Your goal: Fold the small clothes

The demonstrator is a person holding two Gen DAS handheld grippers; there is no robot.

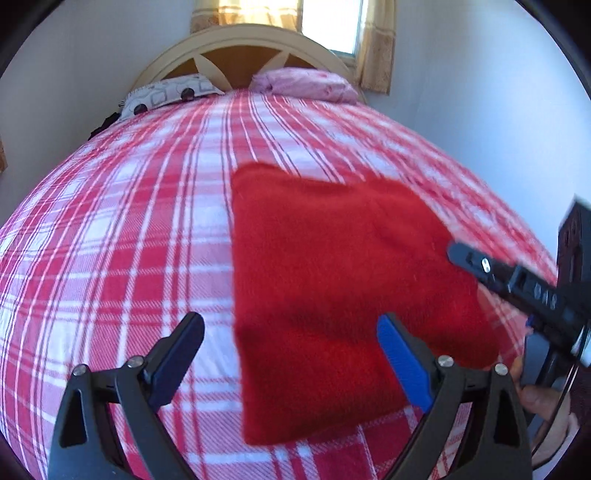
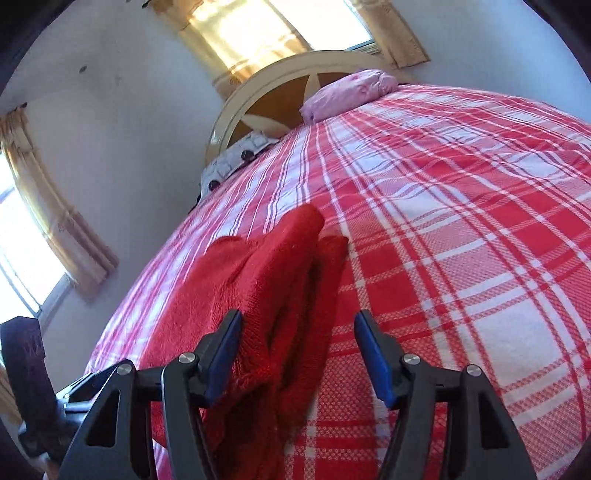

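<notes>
Red cloth: the red cloth (image 1: 332, 288) lay flat on the bed, already doubled into a thick rectangle, nearer to the foot edge than to the headboard. In the right wrist view its right edge showed several stacked layers, so I judged that at least one fold was done.
Left gripper: the left gripper (image 1: 291, 354) hovered over the near left corner of the cloth with its jaws wide apart and nothing between them. One finger was above the bedspread, the other above the cloth, probably so it could take that edge.
Right gripper: the right gripper (image 2: 297, 354) was also spread open and held nothing. It stood low at the layered right edge of the cloth, likely placed there to catch all the layers together.
Surface: a red and white checked bedspread (image 1: 122, 236) covered the bed; it looked soft and smooth.
Room: a cream headboard (image 1: 240, 40) stood at the far edge, with a pink pillow (image 1: 306, 83) and a patterned pillow (image 1: 166, 92) before it. A curtained window (image 1: 328, 22) gave strong light above.
</notes>
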